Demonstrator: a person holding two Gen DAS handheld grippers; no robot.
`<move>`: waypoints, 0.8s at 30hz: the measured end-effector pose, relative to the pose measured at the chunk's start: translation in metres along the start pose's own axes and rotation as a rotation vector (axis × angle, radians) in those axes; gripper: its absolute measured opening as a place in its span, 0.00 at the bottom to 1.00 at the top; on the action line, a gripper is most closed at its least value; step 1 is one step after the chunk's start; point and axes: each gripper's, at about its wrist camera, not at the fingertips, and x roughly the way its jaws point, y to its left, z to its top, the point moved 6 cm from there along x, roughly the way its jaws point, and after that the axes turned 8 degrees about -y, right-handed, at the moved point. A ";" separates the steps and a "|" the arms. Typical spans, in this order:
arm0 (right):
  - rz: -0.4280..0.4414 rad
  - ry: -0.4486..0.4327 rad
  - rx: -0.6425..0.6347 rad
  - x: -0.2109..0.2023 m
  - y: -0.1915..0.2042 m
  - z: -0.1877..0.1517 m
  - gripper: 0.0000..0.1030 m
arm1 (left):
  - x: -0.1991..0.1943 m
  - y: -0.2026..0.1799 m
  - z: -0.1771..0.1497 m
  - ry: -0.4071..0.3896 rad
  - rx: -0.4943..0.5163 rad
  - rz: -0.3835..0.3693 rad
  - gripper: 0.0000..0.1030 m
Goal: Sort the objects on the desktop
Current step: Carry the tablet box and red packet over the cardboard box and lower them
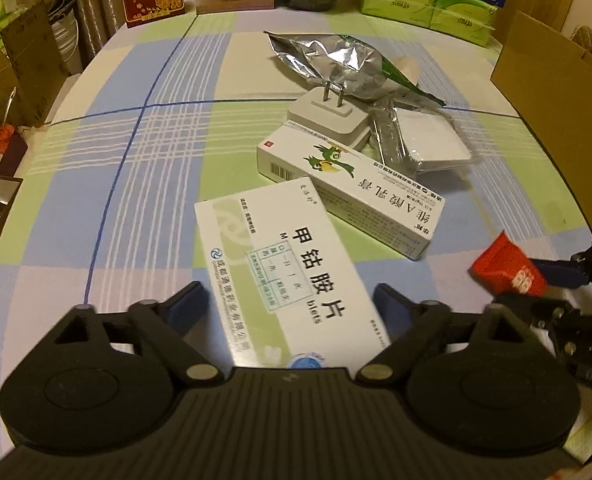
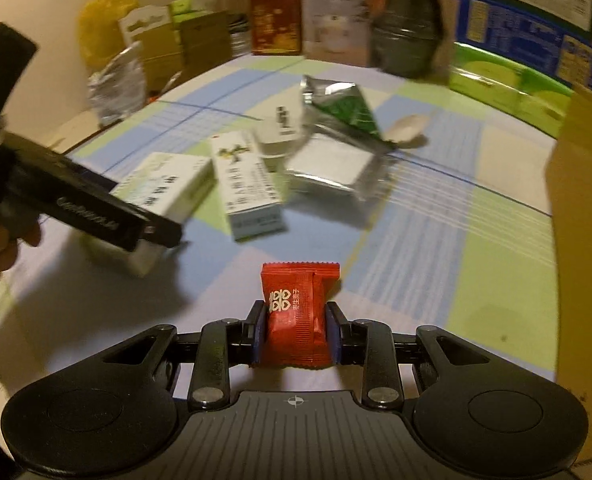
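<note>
Left gripper (image 1: 288,304) is hovering w/ jaws spread wide, straddling the near end of the big white medicine box (image 1: 292,276); the box is lying flat on the table (image 1: 96,160) between the fingers, not yet squeezed, so prob. lining up a grab. Beyond it, the bird-print box (image 1: 351,192) is leaning across the pile, w/ the white plug adapter (image 1: 327,120) prongs-up and the foil pouch (image 1: 327,60) farther back. Right gripper (image 2: 295,332) is pinching the red candy packet (image 2: 297,316) upright, jaws pressed on both sides, lifted off the table, likely headed for the cardboard box (image 2: 587,200) at right.
</note>
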 end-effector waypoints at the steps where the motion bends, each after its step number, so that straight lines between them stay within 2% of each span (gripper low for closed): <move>1: -0.008 -0.002 0.000 -0.001 -0.001 0.000 0.27 | -0.001 0.000 0.000 0.000 0.004 0.006 0.75; 6: -0.035 -0.006 0.001 -0.004 -0.006 -0.006 0.29 | -0.011 -0.009 -0.008 0.032 0.029 -0.030 0.70; 10: -0.045 -0.007 0.008 -0.010 -0.005 -0.012 0.51 | -0.023 -0.031 -0.021 0.056 0.111 -0.113 0.71; 14: -0.041 -0.022 0.006 -0.010 -0.003 -0.010 0.51 | -0.021 -0.040 -0.020 0.036 0.157 -0.098 0.73; 19: -0.050 -0.024 0.003 -0.006 -0.005 -0.009 0.51 | -0.020 -0.039 -0.016 0.005 0.129 -0.089 0.74; 24: -0.048 -0.033 -0.014 -0.007 -0.003 -0.009 0.47 | -0.014 -0.036 -0.015 0.016 0.103 -0.078 0.72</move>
